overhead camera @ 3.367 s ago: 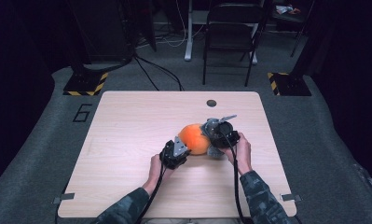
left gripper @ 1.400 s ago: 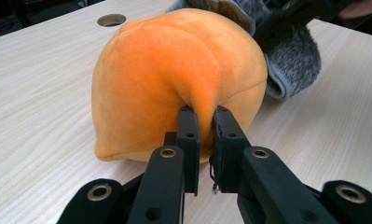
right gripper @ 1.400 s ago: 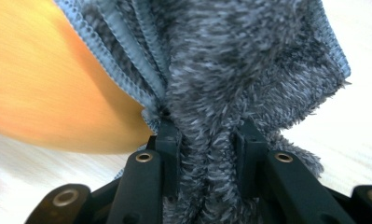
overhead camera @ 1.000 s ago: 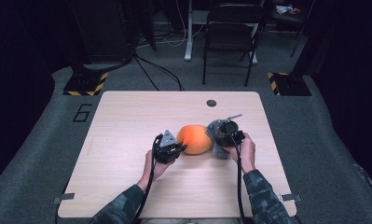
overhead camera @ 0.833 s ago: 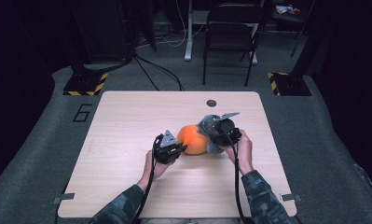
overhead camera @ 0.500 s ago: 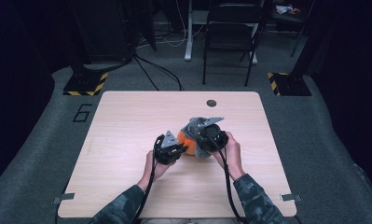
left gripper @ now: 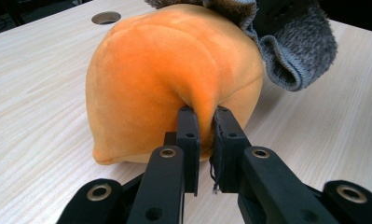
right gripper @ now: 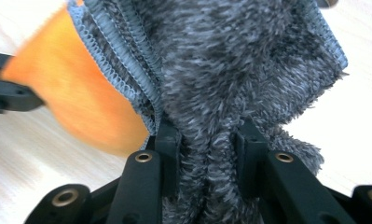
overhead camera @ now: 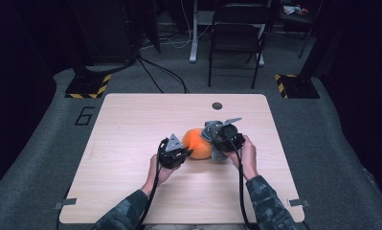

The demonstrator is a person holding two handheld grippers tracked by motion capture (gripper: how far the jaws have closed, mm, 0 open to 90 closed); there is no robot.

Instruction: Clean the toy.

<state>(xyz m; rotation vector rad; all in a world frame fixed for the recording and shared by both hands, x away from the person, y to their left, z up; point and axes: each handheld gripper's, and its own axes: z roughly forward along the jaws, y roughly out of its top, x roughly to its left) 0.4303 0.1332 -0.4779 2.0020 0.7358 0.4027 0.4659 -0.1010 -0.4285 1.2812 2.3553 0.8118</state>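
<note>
Orange plush and grey sock, each pinched by a gripper

Orange velvety fabric covers the domed plush ball [left gripper: 174, 79], which sits on the pale wooden table [overhead camera: 131, 124] a little right of its middle, its flat underside on the wood. The left gripper [left gripper: 204, 144] has its two black jaws nearly together, clamped on a small fold of the plush's skin low on the near side; in the high view that gripper [overhead camera: 175, 152] sits just left of the ball, touching it.

A fuzzy grey sock [right gripper: 230, 70] with a lighter ribbed hem lies against the ball's far right side. The right gripper [right gripper: 206, 154] is clamped on a thick bunch of this fabric, its jaws pressed into the pile on either side. The sock's open mouth faces the ball, and its hem drapes over the top right edge of the orange surface, so a small part of the ball is covered; whether any of it sits inside the sock I cannot tell. In the high view the right gripper [overhead camera: 223, 136] is touching the sock beside the ball.

A round hole [overhead camera: 217, 105] lies in the tabletop beyond them, well apart.
</note>
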